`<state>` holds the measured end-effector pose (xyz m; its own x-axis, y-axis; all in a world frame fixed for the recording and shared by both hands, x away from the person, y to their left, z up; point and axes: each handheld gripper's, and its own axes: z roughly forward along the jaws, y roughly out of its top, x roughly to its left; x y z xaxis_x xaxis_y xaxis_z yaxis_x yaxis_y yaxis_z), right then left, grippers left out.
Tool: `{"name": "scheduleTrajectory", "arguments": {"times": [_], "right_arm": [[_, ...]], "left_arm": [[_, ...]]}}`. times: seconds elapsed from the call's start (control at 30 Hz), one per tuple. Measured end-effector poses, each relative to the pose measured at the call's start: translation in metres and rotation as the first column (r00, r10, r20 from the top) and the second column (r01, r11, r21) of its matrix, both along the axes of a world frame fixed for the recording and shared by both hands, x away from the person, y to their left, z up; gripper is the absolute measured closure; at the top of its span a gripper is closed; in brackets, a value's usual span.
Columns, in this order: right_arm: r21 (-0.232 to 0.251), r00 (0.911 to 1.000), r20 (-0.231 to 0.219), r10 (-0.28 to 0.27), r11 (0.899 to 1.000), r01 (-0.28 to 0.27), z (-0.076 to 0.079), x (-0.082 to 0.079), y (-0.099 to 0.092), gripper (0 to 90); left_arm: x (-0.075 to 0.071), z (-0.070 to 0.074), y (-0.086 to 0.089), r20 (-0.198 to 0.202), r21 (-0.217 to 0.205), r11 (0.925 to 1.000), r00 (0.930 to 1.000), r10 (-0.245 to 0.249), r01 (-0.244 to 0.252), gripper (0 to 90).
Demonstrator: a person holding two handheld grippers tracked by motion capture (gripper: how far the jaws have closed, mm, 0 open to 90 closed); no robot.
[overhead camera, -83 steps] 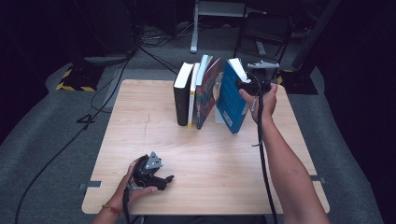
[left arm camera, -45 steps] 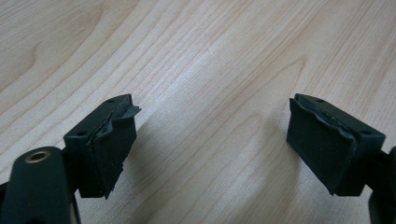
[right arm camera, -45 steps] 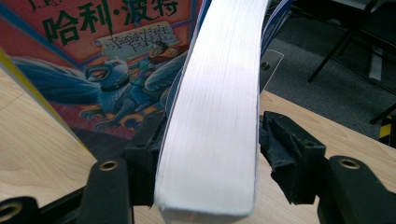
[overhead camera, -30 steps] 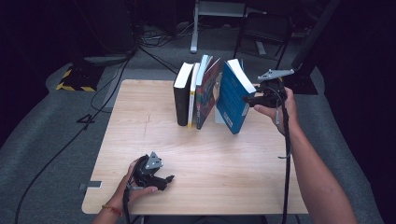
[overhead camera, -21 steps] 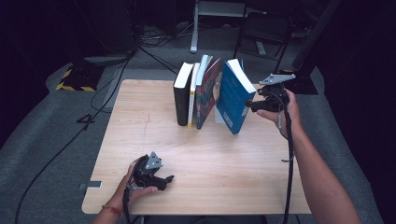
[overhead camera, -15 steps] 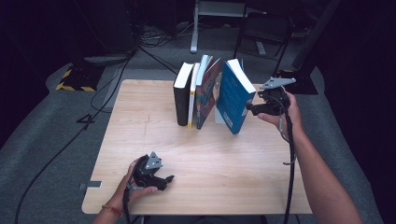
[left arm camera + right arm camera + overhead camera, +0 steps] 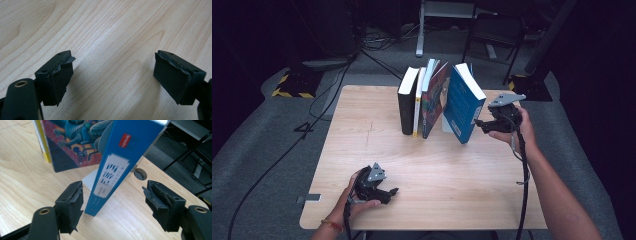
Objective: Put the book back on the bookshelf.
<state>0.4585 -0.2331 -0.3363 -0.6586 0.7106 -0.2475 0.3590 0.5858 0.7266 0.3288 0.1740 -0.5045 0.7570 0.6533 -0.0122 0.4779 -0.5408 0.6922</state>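
Since the earlier frames the right claw (image 7: 479, 123) has let go of the top of the blue book (image 7: 462, 107) and come down to its spine side, low over the counter (image 7: 377, 135); its jaws have just been opening a little and then held. They now stand apart with the spine of the book in the gap between them, near its lower end. In the right gripper view the left pad (image 7: 75, 202) is just beside the spine and the right pad (image 7: 160, 205) is well apart from it, so the book is not pinched.

The blue book stands on its lower edge and tilts, its top leaning toward the right claw, its foot on the counter. Just behind its foot a white bookend (image 7: 90, 181) rests flat on the wood. Beside it leans a picture book (image 7: 435, 100) with a colourful cover, then a thin yellow-edged book (image 7: 418, 102), then a black book (image 7: 407, 100) standing upright at the end of the row.

The left claw (image 7: 388, 192) lies near the front edge of the counter, well apart from the books, in the person's left hand (image 7: 357, 197). Its jaws gape wide with bare wood between them, gripping nothing.
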Motion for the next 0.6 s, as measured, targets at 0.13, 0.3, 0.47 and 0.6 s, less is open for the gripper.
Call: {"name": "scheduleTrajectory", "arguments": {"times": [0.13, 0.3, 0.47, 0.6], "right_arm": [[-0.011, 0.9998, 0.015, 0.012, 1.0, -0.012, -0.006, -0.006, -0.001, 31.5], [-0.011, 0.9995, 0.023, 0.022, 1.0, -0.022, -0.013, -0.013, -0.003, 31.6], [-0.01, 0.9995, 0.019, 0.027, 1.0, -0.026, -0.02, -0.02, -0.008, 31.6], [-0.008, 0.9995, 0.017, 0.027, 1.0, -0.027, -0.025, -0.025, -0.012, 31.7]], "left_arm": [[0.0, 0.0, 0.0, 0.0, 0.0, 1.0, 1.0, 0.0, 0.0, 16.1], [0.0, 0.0, 0.0, 0.0, 0.0, 1.0, 1.0, 0.001, -0.001, 16.1], [0.0, 0.0, 0.0, -0.002, -0.002, 1.0, 1.0, 0.001, -0.001, 16.1], [0.0, 0.0, 0.0, -0.002, -0.001, 1.0, 1.0, 0.001, -0.001, 16.1]]}}
